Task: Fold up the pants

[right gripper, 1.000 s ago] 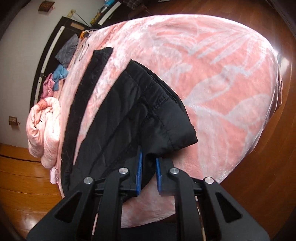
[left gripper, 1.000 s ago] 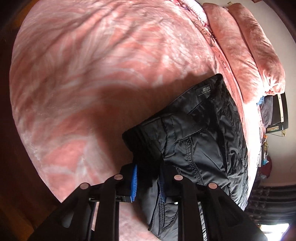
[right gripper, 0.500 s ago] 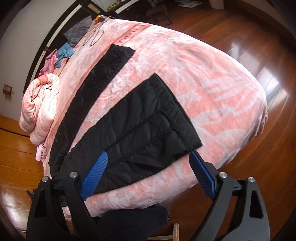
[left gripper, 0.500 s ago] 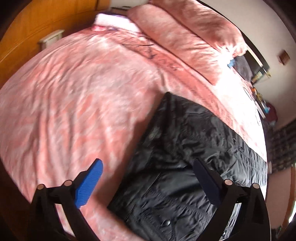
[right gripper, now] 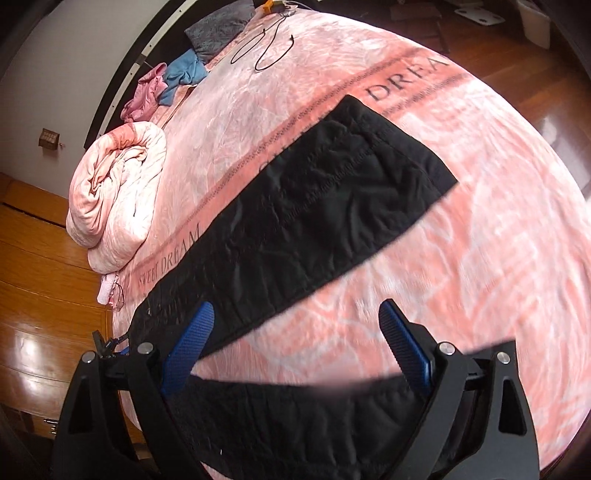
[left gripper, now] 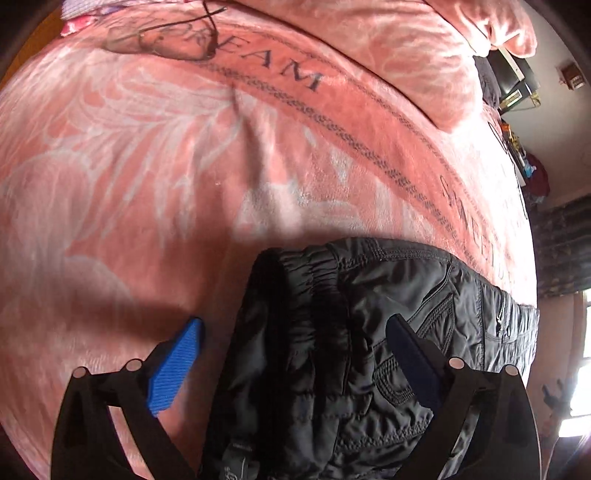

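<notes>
Black quilted pants lie on a pink blanket-covered bed. In the left wrist view their waistband end [left gripper: 332, 332] lies bunched, with a zip pocket at right. My left gripper [left gripper: 295, 365] is open, its blue pads straddling the waistband without closing on it. In the right wrist view one leg [right gripper: 314, 210] lies flat and stretched across the bed; another black fabric part [right gripper: 295, 417] lies under the gripper at the bed's near edge. My right gripper [right gripper: 295, 347] is open and empty, just above the bed beside the leg.
A rolled pink duvet [right gripper: 118, 192] lies at the bed's left. Pink and blue clothes [right gripper: 166, 85], a grey pillow [right gripper: 218, 29] and a black cable [right gripper: 266, 48] sit at the far end. Wooden floor [right gripper: 37, 280] surrounds the bed. Pink pillows [left gripper: 424, 44] lie beyond the waistband.
Both grippers were shut on the pants a second ago; they have opened and let go. The leg now lies flat, and both grippers have moved closer over the pants.
</notes>
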Motion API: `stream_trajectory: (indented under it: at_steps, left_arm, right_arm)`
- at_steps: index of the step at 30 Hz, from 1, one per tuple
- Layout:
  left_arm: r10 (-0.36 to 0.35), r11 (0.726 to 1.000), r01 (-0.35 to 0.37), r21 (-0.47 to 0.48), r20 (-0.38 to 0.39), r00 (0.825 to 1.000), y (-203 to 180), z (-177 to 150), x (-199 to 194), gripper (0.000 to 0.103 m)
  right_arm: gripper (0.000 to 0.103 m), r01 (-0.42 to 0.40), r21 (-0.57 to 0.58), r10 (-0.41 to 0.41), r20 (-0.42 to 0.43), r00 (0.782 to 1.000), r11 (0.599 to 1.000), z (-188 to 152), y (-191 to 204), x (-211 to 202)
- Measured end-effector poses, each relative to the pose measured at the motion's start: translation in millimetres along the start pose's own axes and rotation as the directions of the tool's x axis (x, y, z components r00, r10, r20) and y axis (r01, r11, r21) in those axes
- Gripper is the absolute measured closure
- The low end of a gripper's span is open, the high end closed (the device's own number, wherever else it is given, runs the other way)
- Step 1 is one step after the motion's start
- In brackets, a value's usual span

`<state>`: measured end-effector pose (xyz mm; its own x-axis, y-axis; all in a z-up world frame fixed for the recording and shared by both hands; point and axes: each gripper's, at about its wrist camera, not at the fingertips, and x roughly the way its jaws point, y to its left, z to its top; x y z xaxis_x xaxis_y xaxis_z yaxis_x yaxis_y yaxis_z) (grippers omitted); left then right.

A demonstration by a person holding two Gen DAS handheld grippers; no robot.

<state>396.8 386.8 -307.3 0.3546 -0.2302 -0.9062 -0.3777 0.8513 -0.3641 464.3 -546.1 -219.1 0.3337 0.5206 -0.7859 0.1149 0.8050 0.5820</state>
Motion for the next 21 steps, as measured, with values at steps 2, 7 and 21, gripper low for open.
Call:
stream_trajectory:
  at_steps: [2, 7, 21]
  left_arm:
    - [0.001, 1.0, 0.0, 0.023, -0.02, 1.0, -2, 4, 5, 0.004]
    - [0.019, 0.998, -0.016, 0.054, -0.05, 0.999, -12, 8, 6, 0.045]
    - [0.072, 0.996, -0.07, 0.05, -0.03, 0.997, -18, 5, 10, 0.067]
  right_arm:
    - [0.012, 0.003, -0.012, -0.003, -0.007, 1.0, 1.0, 32, 1, 18]
    - [0.012, 0.067, -0.013, -0.067, -0.014, 0.998, 0.998, 112, -16, 54]
    - [0.012, 0.19, -0.112, -0.199, -0.076, 0.977, 0.975, 215, -52, 156]
